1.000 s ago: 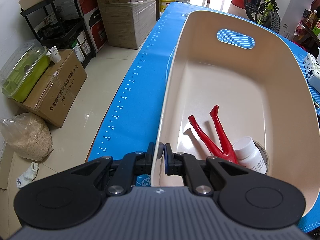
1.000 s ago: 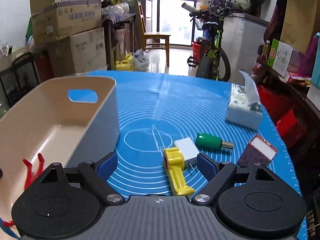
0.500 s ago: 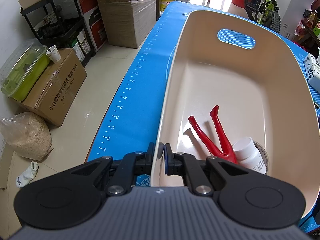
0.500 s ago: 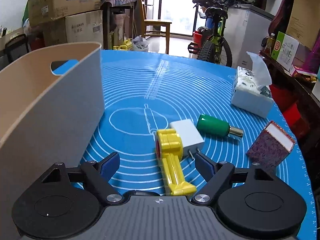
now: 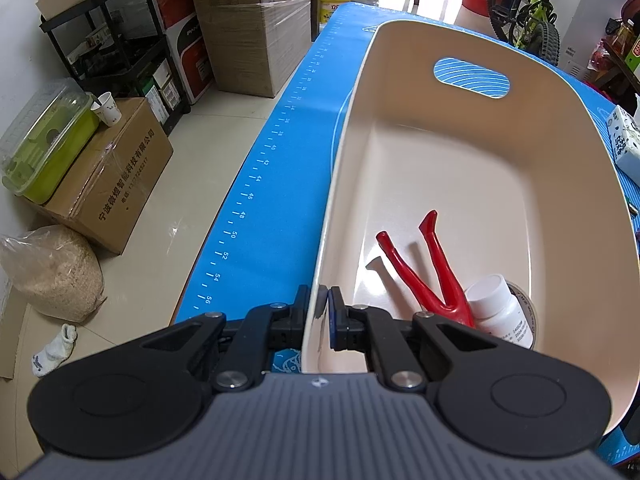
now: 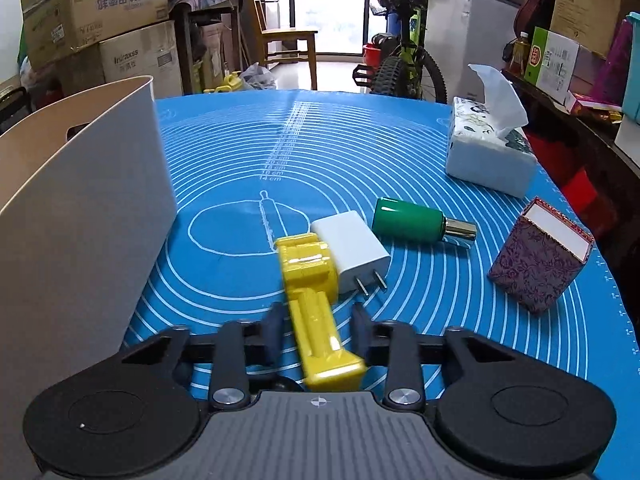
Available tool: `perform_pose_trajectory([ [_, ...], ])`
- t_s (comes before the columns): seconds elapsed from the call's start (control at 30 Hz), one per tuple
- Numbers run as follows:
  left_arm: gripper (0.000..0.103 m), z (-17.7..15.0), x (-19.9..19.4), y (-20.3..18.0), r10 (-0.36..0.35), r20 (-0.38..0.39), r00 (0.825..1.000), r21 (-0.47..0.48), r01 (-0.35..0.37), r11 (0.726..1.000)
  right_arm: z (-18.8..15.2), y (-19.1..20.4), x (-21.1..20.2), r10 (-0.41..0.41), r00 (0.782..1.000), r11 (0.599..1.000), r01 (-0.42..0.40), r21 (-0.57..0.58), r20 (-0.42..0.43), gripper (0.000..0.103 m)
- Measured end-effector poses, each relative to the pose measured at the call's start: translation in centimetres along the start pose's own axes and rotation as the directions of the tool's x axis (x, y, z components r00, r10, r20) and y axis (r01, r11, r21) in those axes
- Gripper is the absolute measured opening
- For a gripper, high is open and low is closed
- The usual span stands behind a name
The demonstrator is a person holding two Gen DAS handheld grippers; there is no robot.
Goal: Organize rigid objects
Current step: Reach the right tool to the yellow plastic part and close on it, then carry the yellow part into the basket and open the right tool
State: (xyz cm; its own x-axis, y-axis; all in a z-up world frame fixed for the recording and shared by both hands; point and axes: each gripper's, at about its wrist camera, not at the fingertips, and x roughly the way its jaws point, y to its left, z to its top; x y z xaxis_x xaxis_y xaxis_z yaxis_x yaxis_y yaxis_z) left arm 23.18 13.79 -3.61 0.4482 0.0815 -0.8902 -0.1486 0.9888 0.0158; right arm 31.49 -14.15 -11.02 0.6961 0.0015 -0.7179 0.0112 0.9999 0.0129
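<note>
The big cream bin sits on the blue mat exactly where it was a second ago, filling the left view from 12 to 5 o'clock. The left gripper hasn't budged either: jaws still pinched tight on the bin's near rim at 6 o'clock, one finger outside, one inside. In the bin, the red tongs lie flat with legs splayed open in a V, gripping nothing, touching a white pill bottle at 4 o'clock.

What did change is the right side. The right gripper dropped lower and its fingers narrowed a lot, now straddling the handle of the yellow tool at 6 o'clock; can't tell if they're touching it yet, it's blurry. The white charger is right against the tool's head, and the green bottle is at 2 o'clock.
</note>
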Motion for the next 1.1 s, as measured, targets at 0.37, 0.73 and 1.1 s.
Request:
perform_pose_trajectory([
  [0.37,0.011,0.0,0.0,0.0,-0.001,0.000,1.000,0.000,0.001,1.000,0.2,0.5,-1.3,-0.018,0.999,1.000,0.018,-0.013,0.046,0.032],
  [0.73,0.011,0.0,0.0,0.0,0.000,0.000,1.000,0.000,0.000,1.000,1.6,1.3,-4.8,-0.043,0.988,0.999,0.040,0.027,0.151,0.032],
  [1.1,0.011,0.0,0.0,0.0,0.001,0.000,1.000,0.000,-0.001,1.000,4.0,3.2,-11.2,0.037,0.944,0.997,-0.056,0.047,0.328,0.032],
])
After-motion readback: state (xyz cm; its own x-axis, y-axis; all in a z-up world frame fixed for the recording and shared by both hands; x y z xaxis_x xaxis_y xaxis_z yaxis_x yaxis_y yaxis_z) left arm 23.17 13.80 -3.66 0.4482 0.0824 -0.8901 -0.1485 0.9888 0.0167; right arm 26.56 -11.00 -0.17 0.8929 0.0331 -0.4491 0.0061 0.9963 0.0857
